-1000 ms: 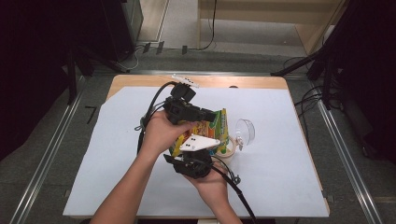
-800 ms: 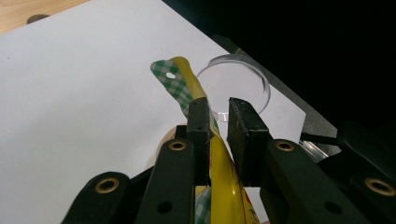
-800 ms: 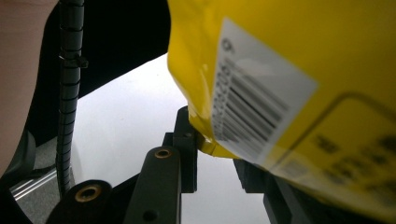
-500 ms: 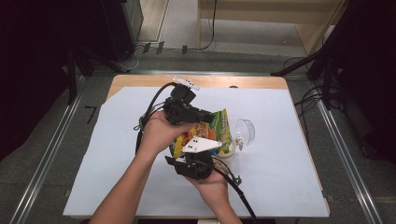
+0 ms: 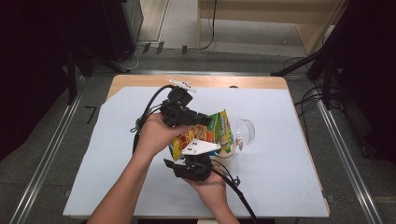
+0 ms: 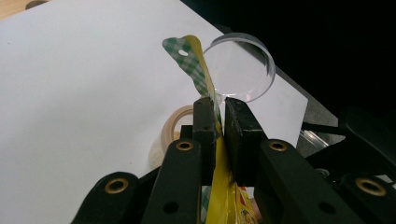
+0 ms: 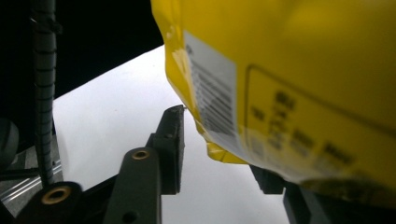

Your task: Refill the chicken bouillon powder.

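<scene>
A yellow and green snack bag [image 5: 215, 131] hangs above the middle of the white-covered table. My left gripper [image 5: 204, 120] comes in from the left. Its jaws have just been closing and are shut on the bag's edge below the green checked top [image 6: 184, 51]; in the left gripper view the left gripper [image 6: 217, 112] pinches the yellow film. My right gripper [image 5: 195, 161] sits under the bag, nearer me. In the right gripper view the bag's yellow lower corner [image 7: 219, 151] lies between the jaws of the right gripper [image 7: 220, 142]. These jaws have just been opening, and a gap shows beside the left finger [image 7: 172, 140].
A clear round lid [image 5: 245, 131] stands on edge just right of the bag; the lid [image 6: 243, 65] also appears beyond the left jaws. A pale round rim [image 6: 173, 128] lies on the white sheet [image 5: 116, 154] under the bag. Cables trail from both grippers.
Both hands and the bag have stayed almost where they were; nothing else on the table has moved.
</scene>
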Action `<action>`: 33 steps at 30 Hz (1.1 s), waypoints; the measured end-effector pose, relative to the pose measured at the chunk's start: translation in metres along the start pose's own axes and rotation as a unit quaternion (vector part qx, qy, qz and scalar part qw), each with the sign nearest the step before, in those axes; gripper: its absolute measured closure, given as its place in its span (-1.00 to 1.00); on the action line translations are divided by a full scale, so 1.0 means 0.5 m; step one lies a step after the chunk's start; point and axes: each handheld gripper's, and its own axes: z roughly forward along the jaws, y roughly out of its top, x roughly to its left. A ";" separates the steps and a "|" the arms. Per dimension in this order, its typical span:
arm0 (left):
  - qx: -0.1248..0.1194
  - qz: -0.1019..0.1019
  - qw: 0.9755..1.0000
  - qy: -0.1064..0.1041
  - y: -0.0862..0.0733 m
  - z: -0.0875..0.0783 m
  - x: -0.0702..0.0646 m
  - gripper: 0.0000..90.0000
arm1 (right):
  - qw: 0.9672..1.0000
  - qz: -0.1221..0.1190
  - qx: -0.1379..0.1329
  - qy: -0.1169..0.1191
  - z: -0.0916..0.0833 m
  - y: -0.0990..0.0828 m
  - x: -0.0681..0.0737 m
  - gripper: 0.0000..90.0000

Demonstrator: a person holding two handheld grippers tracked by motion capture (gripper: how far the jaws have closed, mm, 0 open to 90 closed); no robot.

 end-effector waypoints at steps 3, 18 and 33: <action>0.002 0.003 1.000 0.007 -0.006 -0.005 -0.003 0.90 | 1.000 0.002 -0.002 0.016 0.004 -0.007 -0.003 0.27; 0.015 0.005 1.000 0.000 -0.040 -0.034 0.013 0.94 | 1.000 0.023 0.002 0.020 0.008 -0.031 -0.019 0.05; 0.019 0.015 1.000 -0.013 -0.060 -0.041 0.025 0.94 | 1.000 0.000 -0.006 -0.013 -0.004 -0.048 -0.031 0.01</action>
